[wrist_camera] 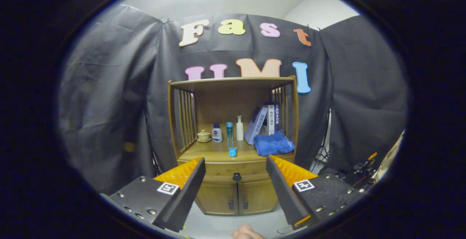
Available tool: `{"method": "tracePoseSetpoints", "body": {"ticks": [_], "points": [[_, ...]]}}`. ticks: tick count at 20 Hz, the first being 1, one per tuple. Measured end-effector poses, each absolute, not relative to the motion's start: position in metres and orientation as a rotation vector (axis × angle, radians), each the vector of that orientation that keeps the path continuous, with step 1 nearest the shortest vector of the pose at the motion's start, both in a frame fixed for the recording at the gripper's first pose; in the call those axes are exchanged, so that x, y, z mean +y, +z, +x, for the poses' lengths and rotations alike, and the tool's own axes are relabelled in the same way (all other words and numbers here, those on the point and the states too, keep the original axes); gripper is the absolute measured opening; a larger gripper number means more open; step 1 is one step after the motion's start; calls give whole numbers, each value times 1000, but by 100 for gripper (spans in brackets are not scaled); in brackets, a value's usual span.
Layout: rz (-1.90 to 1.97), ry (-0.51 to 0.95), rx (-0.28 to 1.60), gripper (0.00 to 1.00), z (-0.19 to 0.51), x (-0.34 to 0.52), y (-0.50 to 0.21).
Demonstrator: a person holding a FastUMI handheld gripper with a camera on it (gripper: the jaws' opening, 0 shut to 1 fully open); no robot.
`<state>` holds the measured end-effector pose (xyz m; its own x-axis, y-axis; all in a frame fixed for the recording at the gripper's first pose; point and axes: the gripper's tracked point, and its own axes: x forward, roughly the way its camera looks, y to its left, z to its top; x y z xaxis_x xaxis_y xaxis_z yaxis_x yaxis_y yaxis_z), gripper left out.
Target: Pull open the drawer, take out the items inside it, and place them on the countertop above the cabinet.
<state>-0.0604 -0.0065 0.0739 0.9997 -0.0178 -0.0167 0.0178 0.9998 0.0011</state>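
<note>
Drawer shut, gripper spread wide before the cabinet

Gripper (235, 166) fingers stand far apart and hold nothing, aimed at a wooden cabinet (233, 195) set against the black booth wall. Between the fingers and well beyond them is the drawer (236, 168), closed, with a dark round knob (237, 176) at the middle of its front. Below it are two small cupboard doors, also closed. On the countertop (204, 153) above the drawer, under a slatted wooden canopy, a lidded cup on a saucer (203, 136) sits beside a white bottle (217, 133), a slim blue bottle (229, 130) and a white pump bottle (239, 128). Nearer the front edge stands a small blue cup (232, 152). A folded blue towel (273, 143) lies in front of leaning books (264, 121). Part of a hand (247, 233) shows below the fingers.
</note>
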Motion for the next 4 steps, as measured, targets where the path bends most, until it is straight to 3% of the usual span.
{"method": "tracePoseSetpoints", "body": {"ticks": [4], "points": [[14,-10,19,99,-60,-4,70]]}}
